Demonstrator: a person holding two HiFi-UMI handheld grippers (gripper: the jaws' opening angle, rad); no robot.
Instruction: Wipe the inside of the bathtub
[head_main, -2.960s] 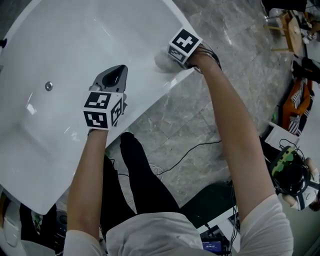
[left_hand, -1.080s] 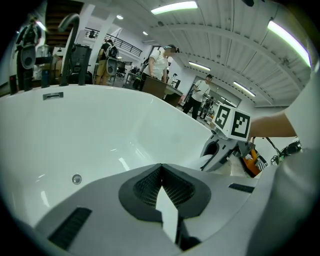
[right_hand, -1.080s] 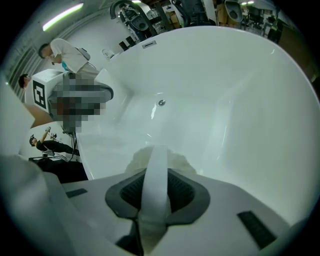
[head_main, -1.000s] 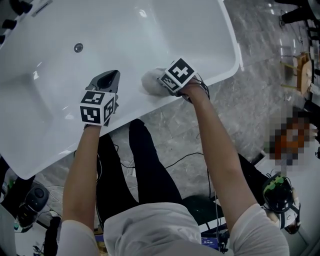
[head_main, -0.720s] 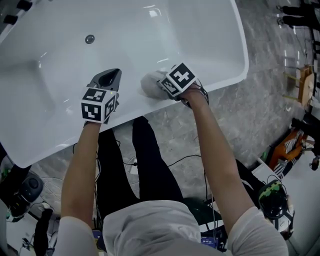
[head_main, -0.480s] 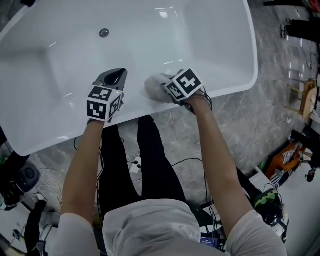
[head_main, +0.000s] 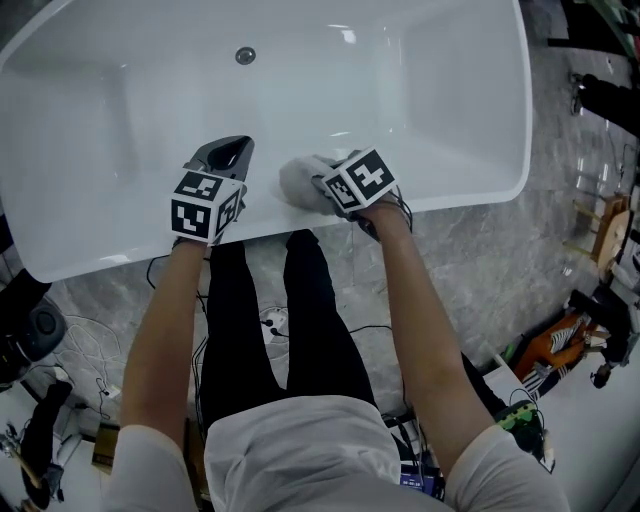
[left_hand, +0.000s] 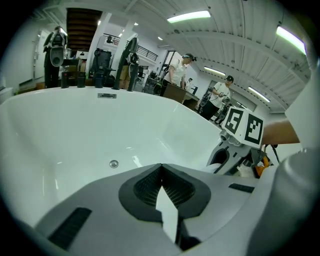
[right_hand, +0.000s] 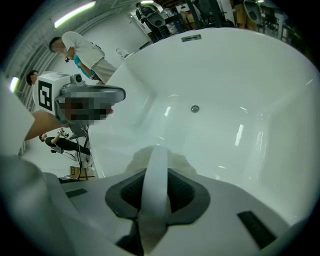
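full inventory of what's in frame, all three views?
bathtub: one, white, across the top of the head view
drain: one, metal, tub floor
cloth: one, pale grey, on the tub's near inner wall
floor: grey stone, beside the tub
cables: a few, on the floor between the legs
bystanders: at least two, beyond the tub
left gripper: grey, shut, empty, over the near rim
right gripper: shut on cloth
legs: two, black trousers

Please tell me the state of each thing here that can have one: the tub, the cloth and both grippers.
Tub: no water inside.
Cloth: bunched, at tub's near inner wall.
Left gripper: shut, empty.
Right gripper: shut on cloth.
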